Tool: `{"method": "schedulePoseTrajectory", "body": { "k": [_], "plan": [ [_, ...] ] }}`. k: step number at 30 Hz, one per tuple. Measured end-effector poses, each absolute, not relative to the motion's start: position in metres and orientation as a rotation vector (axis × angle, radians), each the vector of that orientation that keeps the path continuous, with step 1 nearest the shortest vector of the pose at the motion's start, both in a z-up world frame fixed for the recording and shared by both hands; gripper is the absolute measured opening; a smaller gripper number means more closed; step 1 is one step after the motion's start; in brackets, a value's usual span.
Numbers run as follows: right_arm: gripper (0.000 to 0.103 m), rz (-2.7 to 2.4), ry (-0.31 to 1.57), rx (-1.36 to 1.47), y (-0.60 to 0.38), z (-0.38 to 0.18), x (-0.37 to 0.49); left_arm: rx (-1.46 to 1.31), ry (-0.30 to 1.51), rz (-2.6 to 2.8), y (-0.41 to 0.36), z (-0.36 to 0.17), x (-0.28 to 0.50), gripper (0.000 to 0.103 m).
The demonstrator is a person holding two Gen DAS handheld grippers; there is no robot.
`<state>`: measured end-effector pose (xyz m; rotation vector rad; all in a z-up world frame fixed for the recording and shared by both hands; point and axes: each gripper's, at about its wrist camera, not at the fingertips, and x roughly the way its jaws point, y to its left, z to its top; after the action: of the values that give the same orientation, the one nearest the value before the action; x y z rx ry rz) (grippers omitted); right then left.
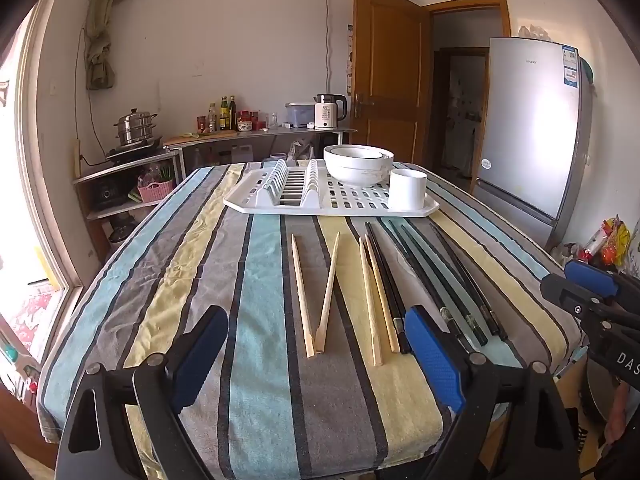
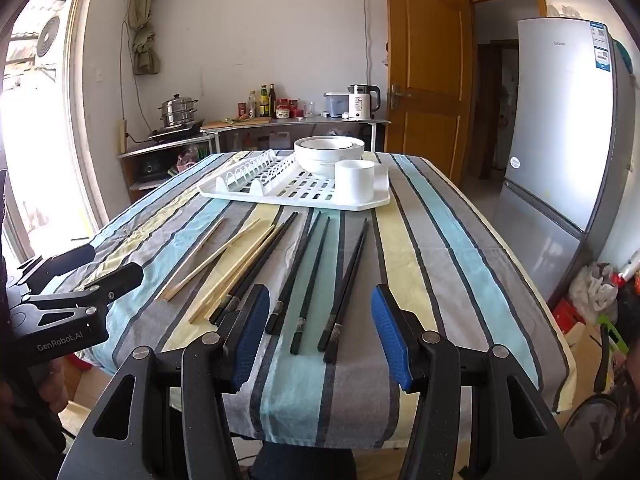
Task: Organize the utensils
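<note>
Several wooden chopsticks (image 1: 328, 292) and several black chopsticks (image 1: 436, 280) lie loose on the striped tablecloth, pointing toward the white drying rack (image 1: 332, 200). A white cup (image 1: 407, 188) stands on the rack's right front corner. My left gripper (image 1: 316, 364) is open and empty above the near table edge, with the wooden chopsticks between its fingers. My right gripper (image 2: 320, 336) is open and empty, with the black chopsticks (image 2: 312, 276) ahead between its fingers. The wooden ones (image 2: 224, 260) lie to its left. The rack (image 2: 296, 192) and cup (image 2: 354, 180) lie beyond.
Stacked white bowls (image 1: 358, 164) sit on the rack behind the cup. A silver fridge (image 1: 532, 128) stands right of the table. A counter with kettle (image 1: 329, 111), bottles and a steamer pot (image 1: 134, 128) lines the back wall. The right gripper shows at the left view's edge (image 1: 592, 292).
</note>
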<state>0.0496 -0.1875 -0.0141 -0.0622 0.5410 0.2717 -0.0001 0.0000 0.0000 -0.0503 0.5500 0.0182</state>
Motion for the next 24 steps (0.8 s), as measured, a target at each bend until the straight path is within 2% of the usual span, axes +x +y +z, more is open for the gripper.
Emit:
{"method": "schedulePoseTrajectory", "body": {
  "k": [24],
  "plan": [
    [0.054,0.274,0.541,-0.058,-0.1861,-0.0167,0.0475,-0.037,0.546,0.019,-0.0001,0.0017,-0.0013,0.091]
  ]
}}
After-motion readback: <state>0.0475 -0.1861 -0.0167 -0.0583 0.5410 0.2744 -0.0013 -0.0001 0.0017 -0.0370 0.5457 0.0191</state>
